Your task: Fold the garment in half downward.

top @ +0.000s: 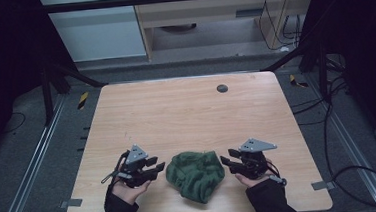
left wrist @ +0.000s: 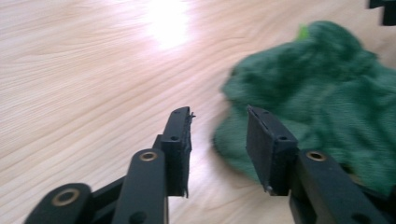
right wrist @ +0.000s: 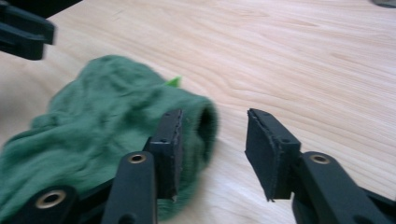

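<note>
Flanking green cloth (top: 196, 175): parted claws (top: 158, 165).

No text, label, brand, number or sign can be read in any of the views.
</note>
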`<action>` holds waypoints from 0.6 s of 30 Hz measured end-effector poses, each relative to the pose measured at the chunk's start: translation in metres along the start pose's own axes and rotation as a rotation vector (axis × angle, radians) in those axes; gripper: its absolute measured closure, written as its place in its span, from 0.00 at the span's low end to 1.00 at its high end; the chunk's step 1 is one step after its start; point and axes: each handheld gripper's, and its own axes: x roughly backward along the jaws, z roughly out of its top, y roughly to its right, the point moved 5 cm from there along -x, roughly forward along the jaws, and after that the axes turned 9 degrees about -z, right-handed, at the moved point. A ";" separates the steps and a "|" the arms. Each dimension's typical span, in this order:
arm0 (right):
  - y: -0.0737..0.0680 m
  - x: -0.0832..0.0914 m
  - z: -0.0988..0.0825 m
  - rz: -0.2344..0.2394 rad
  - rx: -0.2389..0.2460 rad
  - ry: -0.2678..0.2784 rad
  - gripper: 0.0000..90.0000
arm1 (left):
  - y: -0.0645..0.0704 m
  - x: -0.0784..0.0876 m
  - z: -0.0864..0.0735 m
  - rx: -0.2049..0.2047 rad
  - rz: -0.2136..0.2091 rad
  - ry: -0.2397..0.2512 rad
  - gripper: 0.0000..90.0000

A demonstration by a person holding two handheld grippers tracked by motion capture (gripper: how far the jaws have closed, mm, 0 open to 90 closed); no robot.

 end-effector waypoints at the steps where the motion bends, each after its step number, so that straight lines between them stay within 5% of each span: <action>1: 0.004 0.000 0.000 -0.010 -0.006 0.002 0.59 | -0.009 0.004 -0.002 0.014 0.021 0.004 0.63; 9: 0.037 0.002 -0.005 -0.095 -0.067 -0.004 0.39 | -0.037 0.020 -0.010 0.064 0.104 0.048 0.48; 18: 0.064 0.006 -0.013 -0.144 -0.117 -0.027 0.30 | -0.069 0.037 -0.025 0.112 0.176 0.059 0.39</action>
